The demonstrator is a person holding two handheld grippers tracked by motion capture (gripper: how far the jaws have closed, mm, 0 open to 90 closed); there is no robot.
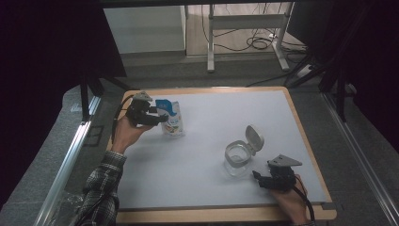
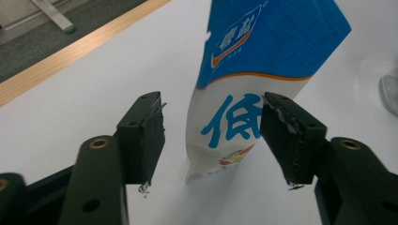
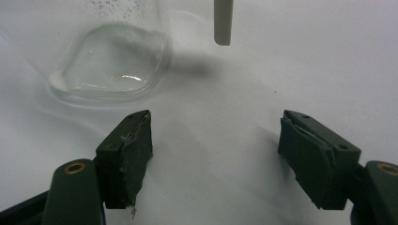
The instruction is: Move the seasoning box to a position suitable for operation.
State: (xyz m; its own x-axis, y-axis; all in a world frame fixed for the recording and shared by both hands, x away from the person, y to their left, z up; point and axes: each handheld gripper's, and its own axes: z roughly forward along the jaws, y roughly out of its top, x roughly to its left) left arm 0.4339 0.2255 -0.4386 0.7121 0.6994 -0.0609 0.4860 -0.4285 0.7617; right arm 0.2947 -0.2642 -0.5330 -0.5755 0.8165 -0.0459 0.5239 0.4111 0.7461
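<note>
Standing near the table's (image 1: 301,141) far left corner: blue-and-white printed pouch (image 1: 170,117), upright, between the left gripper's (image 1: 160,115) parted jaws; one pad sits against the pouch's edge, the other clear, no squeeze visible. Right of centre, toward the near edge: clear glass jar (image 1: 236,159), grey hinged lid (image 1: 254,137) raised. Near right corner: right gripper (image 1: 258,178), jaws spread, empty, just beside the jar.
</note>
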